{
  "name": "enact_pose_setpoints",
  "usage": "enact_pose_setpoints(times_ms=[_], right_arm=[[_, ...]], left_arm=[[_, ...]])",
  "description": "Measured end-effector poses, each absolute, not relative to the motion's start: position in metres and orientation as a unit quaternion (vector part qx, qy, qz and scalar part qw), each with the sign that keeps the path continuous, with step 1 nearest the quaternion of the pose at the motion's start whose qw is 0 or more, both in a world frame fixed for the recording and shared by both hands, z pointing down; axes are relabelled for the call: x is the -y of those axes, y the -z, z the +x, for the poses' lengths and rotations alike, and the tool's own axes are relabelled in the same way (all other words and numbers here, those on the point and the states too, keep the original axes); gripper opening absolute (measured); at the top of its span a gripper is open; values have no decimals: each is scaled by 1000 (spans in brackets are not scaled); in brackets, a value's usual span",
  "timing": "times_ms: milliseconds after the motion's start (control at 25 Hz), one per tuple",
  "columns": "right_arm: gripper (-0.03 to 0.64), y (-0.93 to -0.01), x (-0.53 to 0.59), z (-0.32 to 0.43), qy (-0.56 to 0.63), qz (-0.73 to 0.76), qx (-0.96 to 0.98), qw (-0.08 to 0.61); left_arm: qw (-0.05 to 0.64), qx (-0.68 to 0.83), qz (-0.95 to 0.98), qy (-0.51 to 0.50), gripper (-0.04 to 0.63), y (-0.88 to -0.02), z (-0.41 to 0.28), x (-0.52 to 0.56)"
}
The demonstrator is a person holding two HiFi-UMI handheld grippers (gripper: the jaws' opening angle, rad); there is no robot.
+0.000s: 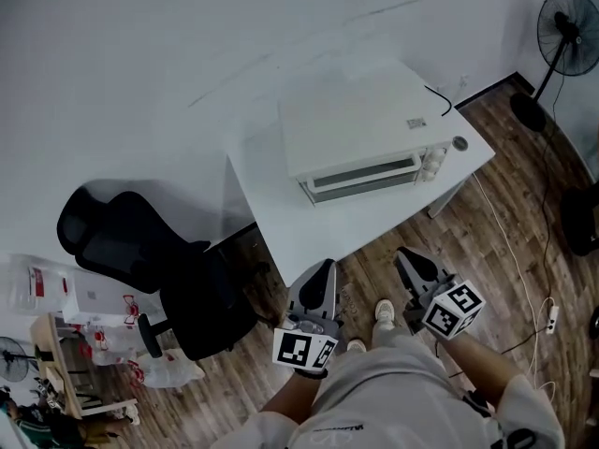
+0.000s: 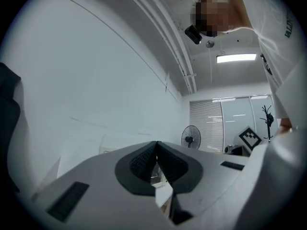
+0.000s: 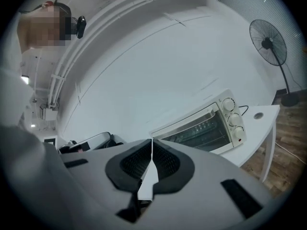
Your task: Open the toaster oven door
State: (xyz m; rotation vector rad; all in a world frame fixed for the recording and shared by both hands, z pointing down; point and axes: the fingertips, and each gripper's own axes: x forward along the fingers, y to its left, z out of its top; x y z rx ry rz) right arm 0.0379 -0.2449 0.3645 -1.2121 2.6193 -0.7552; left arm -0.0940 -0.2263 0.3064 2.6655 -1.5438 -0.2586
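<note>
A white toaster oven (image 1: pixel 360 134) is seen on a white tabletop (image 1: pixel 290 223) set against a pale wall (image 1: pixel 187 45). Its glass door (image 1: pixel 363 178) is shut and upright, facing the person, and a column of three knobs (image 1: pixel 432 162) is found at the door's right. In the right gripper view the oven's wire rack can be made out through the glass. A dark cable (image 1: pixel 438 96) is draped over the oven's far right corner.

Both tools are held low in front of the person, over the wood floor (image 1: pixel 496 241) and short of the tabletop's near edge – neither is touching the oven. The left tool (image 1: pixel 318 283) is closed, its dark ribbed pads (image 2: pixel 141 159) meeting at the tips with nothing held between them. The right tool (image 1: pixel 416 267) is likewise closed and empty, and the oven is seen beyond its tips, well apart from them. A marker cube is carried on each tool, next to the person's hands.

A black office chair (image 1: pixel 140 251) is placed to the left of the tabletop, and a black standing fan (image 1: pixel 562 36) is seen at the far right – beside the wall. A white cord is trailed across the floor to a power strip (image 1: pixel 552 318).
</note>
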Motion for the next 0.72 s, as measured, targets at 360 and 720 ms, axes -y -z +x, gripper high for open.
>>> enact_pose_setpoints(times_ms=[360, 720], right_arm=[[18, -400, 326, 45, 383, -348, -839, 167], [18, -438, 383, 34, 475, -336, -774, 252]], left_arm=[[43, 518, 851, 74, 9, -322, -66, 292], [10, 509, 858, 60, 9, -327, -46, 337]])
